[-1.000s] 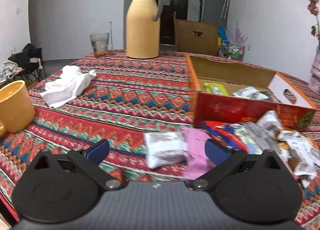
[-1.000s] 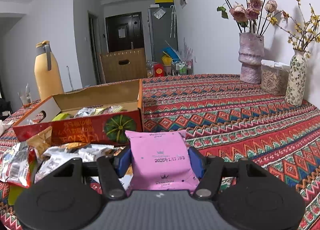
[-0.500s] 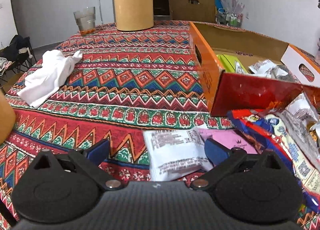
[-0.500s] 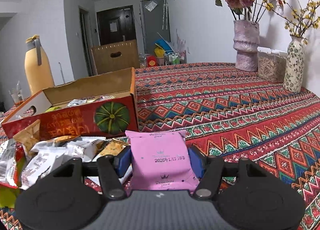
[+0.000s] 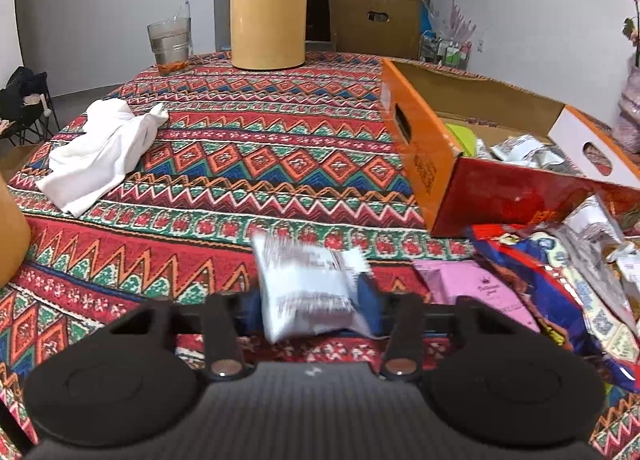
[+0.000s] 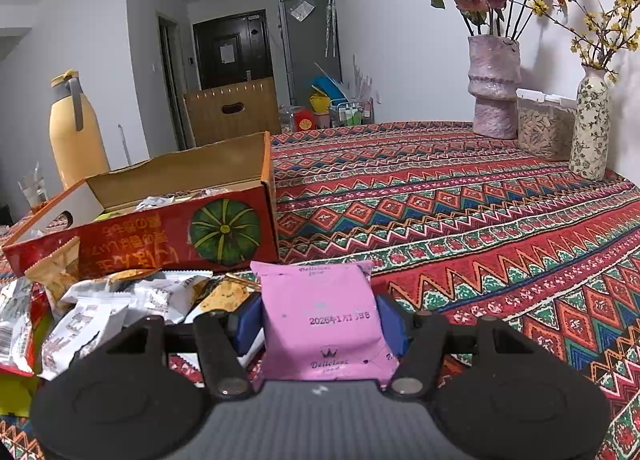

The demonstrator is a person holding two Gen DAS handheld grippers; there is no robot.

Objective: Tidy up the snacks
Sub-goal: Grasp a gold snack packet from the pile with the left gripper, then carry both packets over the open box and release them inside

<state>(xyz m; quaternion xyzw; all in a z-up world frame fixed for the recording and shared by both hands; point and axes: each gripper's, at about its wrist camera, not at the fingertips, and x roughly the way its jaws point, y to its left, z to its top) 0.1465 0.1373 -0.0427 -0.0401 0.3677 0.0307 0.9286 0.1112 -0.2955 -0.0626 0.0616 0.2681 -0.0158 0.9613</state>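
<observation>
**Two packs held, one box to fill**

Two snack packs are in our grippers now. Our left gripper (image 5: 310, 310) has just been closing, and a white pack (image 5: 306, 290) sits between its blue pads. The pads look pressed on its sides, but the pack is blurry, so we think it is only just caught. Our right gripper (image 6: 320, 318) is partly closed on a pink pack (image 6: 320, 316), which stands up straight between the pads.

On the bench (image 5: 240, 163) stands the open orange box (image 5: 424, 151), off to the right in the left view. Some snacks already lie inside it. A heap of loose snacks (image 5: 560, 280) lies on the cloth just in front of the box, with another pink pack (image 5: 476, 292) near our left gripper.

We think the job now is to lift both packs and put them in the box. To do it well, we should lift the white pack slowly and check it does not slip. It is soft and puffy, so a hard squeeze could crush what is inside. We should carry each pack over the box wall, not bump into it, because the box is light and may slide. Let go only when the pack is low inside the box.
</observation>
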